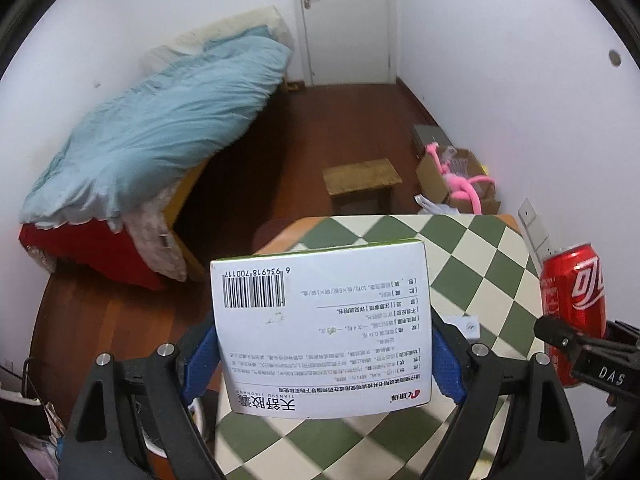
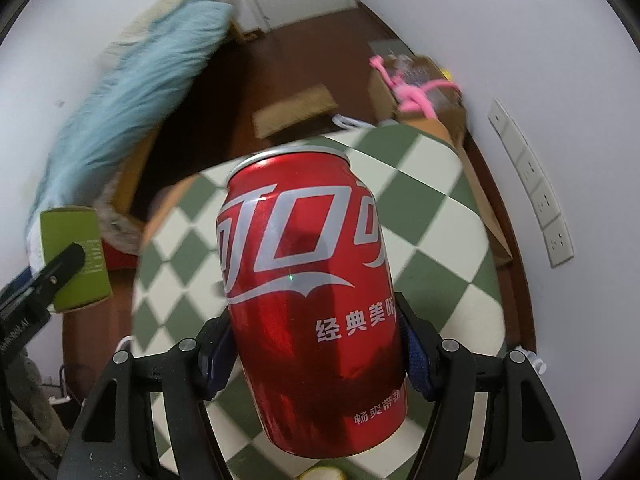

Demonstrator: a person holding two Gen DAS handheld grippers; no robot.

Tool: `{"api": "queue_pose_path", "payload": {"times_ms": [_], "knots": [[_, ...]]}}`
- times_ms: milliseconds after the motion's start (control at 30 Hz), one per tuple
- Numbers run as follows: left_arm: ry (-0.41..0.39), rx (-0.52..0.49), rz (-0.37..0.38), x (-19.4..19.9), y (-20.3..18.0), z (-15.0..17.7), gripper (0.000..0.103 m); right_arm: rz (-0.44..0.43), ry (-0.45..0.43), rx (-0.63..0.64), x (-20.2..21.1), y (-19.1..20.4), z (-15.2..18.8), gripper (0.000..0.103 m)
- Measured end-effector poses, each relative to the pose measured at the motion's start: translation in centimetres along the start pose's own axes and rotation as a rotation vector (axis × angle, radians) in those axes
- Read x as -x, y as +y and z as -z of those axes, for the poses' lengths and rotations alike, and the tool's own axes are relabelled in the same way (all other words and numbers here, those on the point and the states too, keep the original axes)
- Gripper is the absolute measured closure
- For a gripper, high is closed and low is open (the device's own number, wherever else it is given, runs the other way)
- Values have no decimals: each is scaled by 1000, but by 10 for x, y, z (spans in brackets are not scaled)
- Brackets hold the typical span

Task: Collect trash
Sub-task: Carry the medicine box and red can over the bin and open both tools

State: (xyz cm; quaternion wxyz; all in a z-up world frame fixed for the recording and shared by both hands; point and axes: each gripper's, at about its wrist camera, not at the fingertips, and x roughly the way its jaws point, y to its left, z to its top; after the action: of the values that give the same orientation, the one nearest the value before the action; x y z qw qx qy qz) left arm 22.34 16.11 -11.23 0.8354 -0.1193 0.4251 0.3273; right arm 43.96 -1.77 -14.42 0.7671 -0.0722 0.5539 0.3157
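Checkered green and cream, the counter (image 1: 472,264) fills the lower part of both frames beneath us. Nearest, our left gripper (image 1: 324,360) has its fingers clamped on a white box (image 1: 320,332) at center frame, lifted clear of the counter. Our right gripper (image 2: 312,356) grips a red can (image 2: 308,292) the same way, also off the surface. So we judge both pieces picked up; dropping them in a bin is left, and we see no bin. Farther off, a small stool (image 1: 362,178) stands mid-frame and a bed (image 1: 160,136) lies upper left.
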Motion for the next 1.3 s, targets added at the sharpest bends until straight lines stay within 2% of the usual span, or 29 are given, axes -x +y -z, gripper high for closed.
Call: {"api": "queue_pose_path", "payload": {"times_ms": [300, 467, 600, 733, 933, 1100, 1300], "knots": [[-56, 102, -10, 65, 90, 46, 16, -129, -59, 103, 59, 95, 52, 32], [-49, 180, -62, 79, 153, 77, 16, -208, -43, 161, 64, 156, 86, 32], [-8, 245, -108, 72, 205, 104, 16, -265, 0, 212, 49, 213, 114, 32], [56, 318, -152, 53, 258, 134, 16, -315, 71, 264, 16, 274, 144, 32], [177, 422, -180, 3, 327, 177, 16, -351, 177, 323, -46, 350, 178, 32], [300, 511, -129, -61, 379, 214, 15, -340, 271, 348, -112, 403, 207, 32], [416, 605, -85, -119, 416, 253, 13, -279, 384, 374, -199, 443, 234, 32]]}}
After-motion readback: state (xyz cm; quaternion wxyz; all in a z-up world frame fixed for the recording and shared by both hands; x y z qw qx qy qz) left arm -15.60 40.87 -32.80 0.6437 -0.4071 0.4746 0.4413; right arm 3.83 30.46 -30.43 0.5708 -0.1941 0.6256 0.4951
